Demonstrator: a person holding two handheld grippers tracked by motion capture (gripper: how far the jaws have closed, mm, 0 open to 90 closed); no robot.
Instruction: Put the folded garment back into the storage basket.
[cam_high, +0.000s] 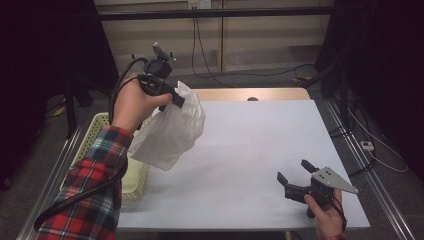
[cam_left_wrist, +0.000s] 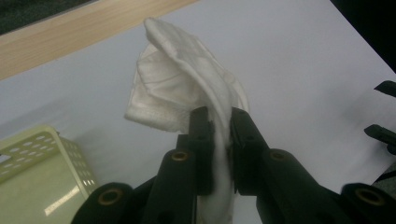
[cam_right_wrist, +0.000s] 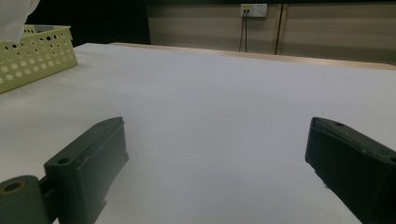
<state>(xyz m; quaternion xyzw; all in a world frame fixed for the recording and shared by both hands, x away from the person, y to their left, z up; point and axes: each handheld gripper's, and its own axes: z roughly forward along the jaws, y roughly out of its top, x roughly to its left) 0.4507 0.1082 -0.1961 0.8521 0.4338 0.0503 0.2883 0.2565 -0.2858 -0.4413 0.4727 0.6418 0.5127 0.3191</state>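
Note:
A white cloth (cam_high: 172, 129) hangs in the air over the table's left edge, pinched at its top by my left gripper (cam_high: 176, 99). In the left gripper view the cloth (cam_left_wrist: 180, 84) bunches up beyond the two black jaws, which are shut on a fold of it, and my left gripper (cam_left_wrist: 219, 122) points down toward the white table (cam_left_wrist: 289, 60). My right gripper (cam_high: 295, 170) rests low at the table's front right with its jaws wide apart and nothing between them. In the right gripper view my right gripper (cam_right_wrist: 217, 135) faces bare table.
A pale yellow-green perforated basket (cam_high: 100, 125) stands at the table's left edge, below and behind the cloth; the basket (cam_right_wrist: 35, 51) appears far left in the right gripper view. A wooden strip (cam_high: 250, 93) runs along the table's far edge. Cables lie on the floor (cam_high: 250, 75) beyond.

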